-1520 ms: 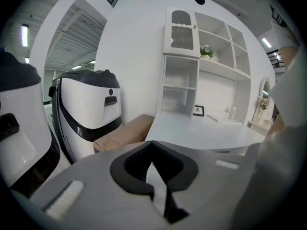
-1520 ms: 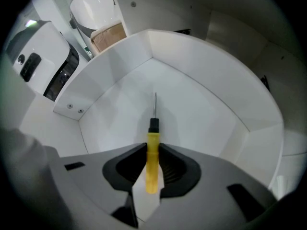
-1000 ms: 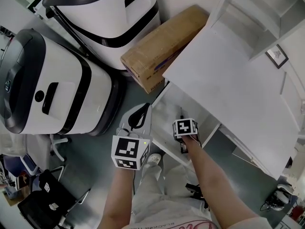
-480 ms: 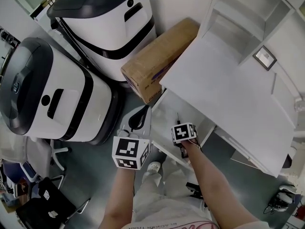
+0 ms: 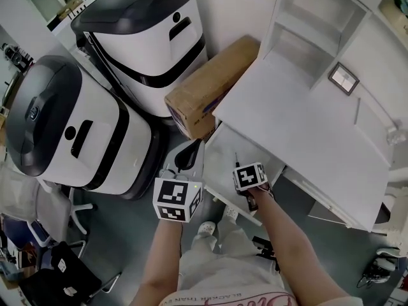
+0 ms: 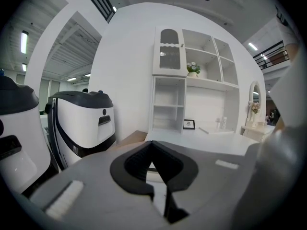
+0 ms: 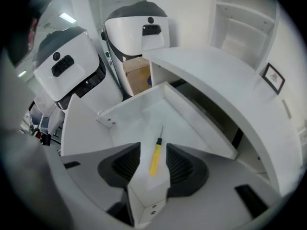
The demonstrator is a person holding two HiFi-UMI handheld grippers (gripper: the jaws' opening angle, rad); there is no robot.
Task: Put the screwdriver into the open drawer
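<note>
The left gripper (image 5: 194,146) is clenched on nothing, beside the drawer (image 7: 187,123). The right gripper (image 7: 153,150) grips nothing: its jaws, just now narrowing, stand apart. The screwdriver (image 7: 157,145) lies straight below them on the open drawer's floor. Placement looks done. Next, I judge, the right gripper should lift clear.

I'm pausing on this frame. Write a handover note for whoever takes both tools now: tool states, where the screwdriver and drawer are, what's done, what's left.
Left tool: shut, empty, beside the drawer.
Right tool: above the open drawer, pointing down into it. Its jaws are apart, have just been closing, and grip nothing.
Screwdriver: lies flat on the drawer floor, clear of the pads.
Done: the screwdriver is in the drawer.
Left: probably only to take the right tool away.
</note>
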